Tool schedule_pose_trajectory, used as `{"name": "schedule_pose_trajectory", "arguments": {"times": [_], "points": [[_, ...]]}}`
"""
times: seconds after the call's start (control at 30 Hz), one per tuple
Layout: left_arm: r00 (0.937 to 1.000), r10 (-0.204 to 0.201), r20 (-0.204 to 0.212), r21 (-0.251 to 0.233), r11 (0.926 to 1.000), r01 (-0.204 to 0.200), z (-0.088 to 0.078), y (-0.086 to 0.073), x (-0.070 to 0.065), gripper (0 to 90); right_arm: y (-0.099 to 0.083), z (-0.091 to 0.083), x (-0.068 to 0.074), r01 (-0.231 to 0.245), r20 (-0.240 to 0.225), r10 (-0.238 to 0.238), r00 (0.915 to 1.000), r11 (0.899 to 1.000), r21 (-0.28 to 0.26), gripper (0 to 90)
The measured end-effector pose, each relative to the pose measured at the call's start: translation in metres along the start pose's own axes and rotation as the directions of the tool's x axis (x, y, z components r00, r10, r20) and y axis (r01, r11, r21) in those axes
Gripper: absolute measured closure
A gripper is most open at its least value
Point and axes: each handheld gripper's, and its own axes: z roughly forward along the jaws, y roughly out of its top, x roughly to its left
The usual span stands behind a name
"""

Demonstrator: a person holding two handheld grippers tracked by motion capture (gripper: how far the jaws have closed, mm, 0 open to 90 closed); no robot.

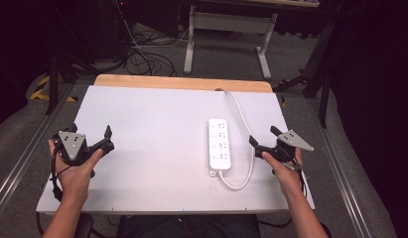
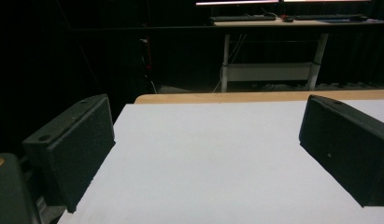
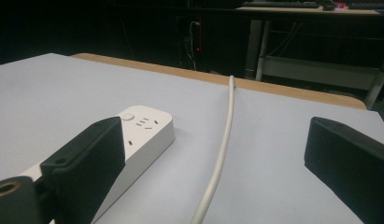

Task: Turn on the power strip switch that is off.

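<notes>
A white power strip (image 1: 219,143) lies right of centre on the white table top (image 1: 152,129), its long side running away from me. Its white cable (image 1: 245,119) loops from the near end and runs to the far edge. My right gripper (image 1: 263,139) is held just right of the strip, open, with nothing between its jaws. In the right gripper view the power strip (image 3: 143,128) sits behind the left jaw and the cable (image 3: 222,154) runs up between the jaws. My left gripper (image 1: 106,139) hovers at the table's left side, open and empty, facing bare table (image 2: 208,154).
A wooden strip (image 1: 181,82) edges the far side of the table. Beyond it stand a white-legged desk frame (image 1: 226,34) and tangled cables on the floor (image 1: 142,54). Metal rails run along both sides of the table.
</notes>
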Motion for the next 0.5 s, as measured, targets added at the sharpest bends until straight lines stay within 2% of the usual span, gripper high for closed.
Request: {"name": "schedule_pose_trajectory", "arguments": {"times": [0.13, 0.37, 0.43, 0.47, 0.5], "points": [[1.0000, 0.002, 0.003, -0.008, 1.0000, -0.002, -0.0011, 0.0006, -0.0003, 4.5, -0.0001, -0.0005, -0.0007, -0.012, -0.002, 0.012, 0.9999, 1.000, 0.006, 5.8], [1.0000, 0.006, 0.008, 0.002, 1.0000, -0.006, 0.0005, 0.0001, 0.0000, 4.4, 0.0000, -0.0013, -0.0014, -0.008, 0.015, 0.008, 0.9999, 1.000, 0.002, 7.3], [0.9999, 0.007, 0.012, 0.004, 1.0000, -0.007, 0.0006, 0.0000, -0.0004, 4.4, 0.0005, -0.0018, -0.0013, -0.018, 0.025, 0.018, 0.9995, 1.000, -0.012, 13.3], [0.9999, 0.007, 0.012, 0.006, 1.0000, -0.007, 0.0005, 0.0000, -0.0005, 4.4, 0.0005, -0.0018, -0.0013, -0.018, 0.025, 0.018, 0.9995, 1.000, -0.012, 13.3], [0.9999, 0.007, 0.013, 0.006, 1.0000, -0.007, 0.0004, 0.0001, -0.0006, 4.4, 0.0010, -0.0024, -0.0014, -0.021, 0.021, 0.022, 0.9995, 1.000, -0.016, 19.2]]}}
